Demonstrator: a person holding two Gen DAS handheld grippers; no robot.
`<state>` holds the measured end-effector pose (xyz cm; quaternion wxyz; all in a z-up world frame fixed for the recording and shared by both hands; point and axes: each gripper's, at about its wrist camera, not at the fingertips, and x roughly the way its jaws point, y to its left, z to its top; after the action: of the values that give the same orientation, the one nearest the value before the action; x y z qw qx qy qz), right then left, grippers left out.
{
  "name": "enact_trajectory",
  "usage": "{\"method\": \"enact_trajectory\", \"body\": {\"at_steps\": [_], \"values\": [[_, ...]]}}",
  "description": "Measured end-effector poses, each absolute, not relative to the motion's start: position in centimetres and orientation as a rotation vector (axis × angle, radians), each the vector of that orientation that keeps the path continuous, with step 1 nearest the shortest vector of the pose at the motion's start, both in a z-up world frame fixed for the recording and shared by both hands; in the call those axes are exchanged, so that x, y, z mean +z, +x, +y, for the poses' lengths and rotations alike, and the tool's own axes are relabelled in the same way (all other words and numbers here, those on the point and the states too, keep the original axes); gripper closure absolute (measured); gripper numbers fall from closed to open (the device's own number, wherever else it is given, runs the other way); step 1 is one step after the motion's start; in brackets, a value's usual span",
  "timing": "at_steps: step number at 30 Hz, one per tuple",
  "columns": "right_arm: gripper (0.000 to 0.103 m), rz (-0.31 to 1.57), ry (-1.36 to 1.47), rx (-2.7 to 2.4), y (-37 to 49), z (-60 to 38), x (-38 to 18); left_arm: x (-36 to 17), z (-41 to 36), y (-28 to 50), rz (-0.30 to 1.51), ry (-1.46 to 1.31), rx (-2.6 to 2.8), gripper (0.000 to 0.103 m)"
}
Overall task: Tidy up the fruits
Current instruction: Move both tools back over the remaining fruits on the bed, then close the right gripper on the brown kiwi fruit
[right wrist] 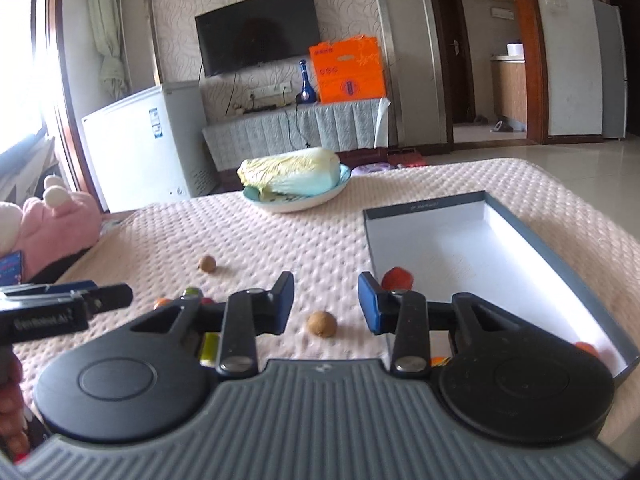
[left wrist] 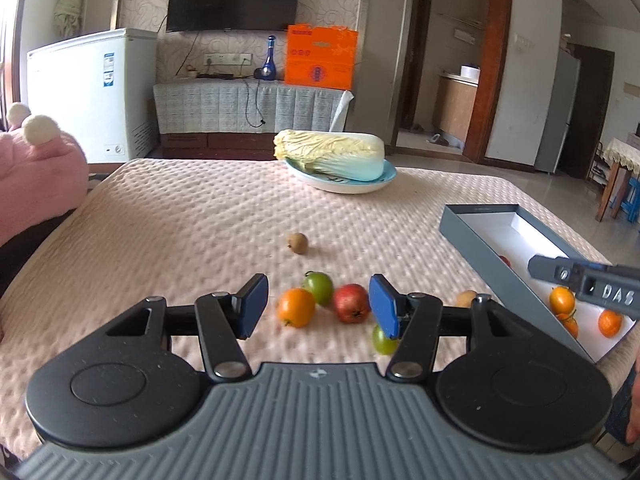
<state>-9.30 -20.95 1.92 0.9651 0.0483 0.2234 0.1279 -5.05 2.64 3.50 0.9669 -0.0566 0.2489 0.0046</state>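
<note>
Both claws spread wide over loose fruit, with a grey box partly filled beside them.

Nearest the left claw (left wrist: 318,306), wide and holding nothing, lie a green grape (left wrist: 383,340), an orange (left wrist: 296,307), a red pomegranate-like fruit (left wrist: 351,303) and a green tomato-like fruit (left wrist: 318,287), clustered and touching on the pink quilted surface (left wrist: 180,220). The right claw (right wrist: 326,304), also wide and empty, hangs above a brown kiwi (right wrist: 321,323) just left of the grey box (right wrist: 568,256). The box's white inside holds three small oranges (left wrist: 561,299) at its near end and a red fruit (right wrist: 397,278) by its left wall. A second kiwi (left wrist: 297,243) lies alone farther out. Beyond, a napa cabbage (left wrist: 332,154) fills a white dish (left wrist: 344,186).
</note>
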Motion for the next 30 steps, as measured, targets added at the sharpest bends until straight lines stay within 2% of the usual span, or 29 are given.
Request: {"method": "enact_trajectory", "body": {"at_steps": [14,30], "values": [[0.064,0.595,-0.001,0.231,-6.7,-18.2,-1.6,2.5,1.1,-4.6,0.536,-0.077,-0.077,0.041],[0.066,0.600,-0.081,0.234,-4.5,-16.9,-2.9,2.0,0.9,-4.1,0.557,-0.062,-0.111,0.041]]}}
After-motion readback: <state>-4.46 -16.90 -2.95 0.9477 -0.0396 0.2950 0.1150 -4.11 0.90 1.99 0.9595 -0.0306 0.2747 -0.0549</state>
